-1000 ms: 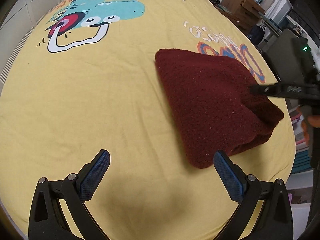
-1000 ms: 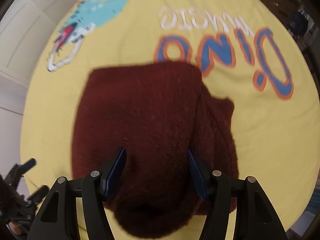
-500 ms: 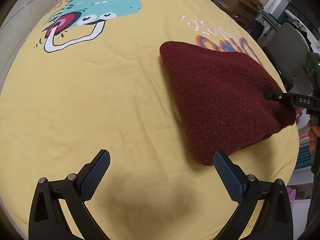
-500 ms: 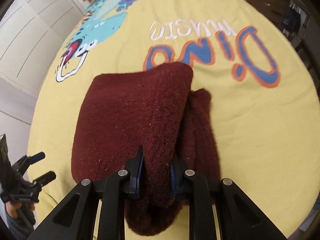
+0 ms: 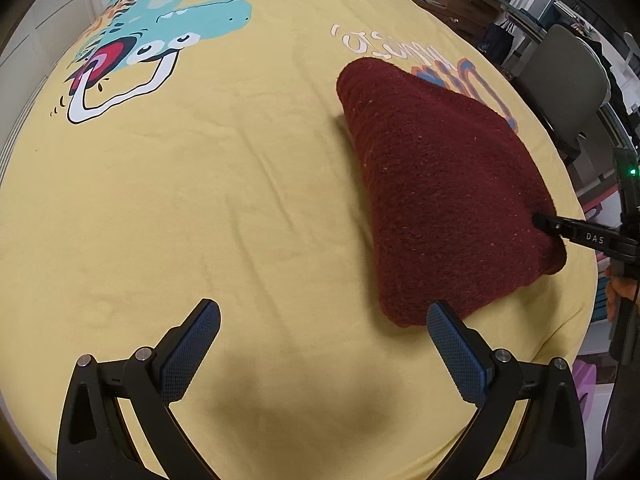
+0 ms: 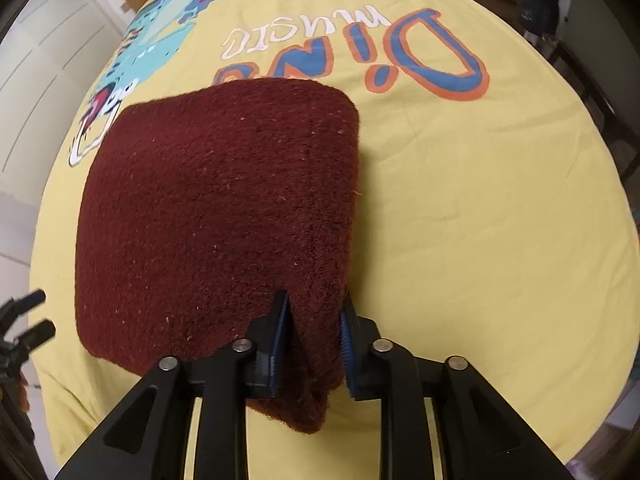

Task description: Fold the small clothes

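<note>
Right wrist view: right gripper (image 6: 312,336) apparently clamps the maroon knit (image 6: 216,216), jaws just loosened; left gripper (image 5: 320,344) apart

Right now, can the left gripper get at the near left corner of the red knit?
Probably yes. The left gripper is open and empty, and the corner of the knit lies just beyond its right pad, with only bare sheet between. The right gripper grips the far edge.

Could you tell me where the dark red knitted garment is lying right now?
The dark red knitted garment lies folded on the yellow bedsheet, just below the "Dino" lettering, its near edge between the pads of the right gripper.
</note>
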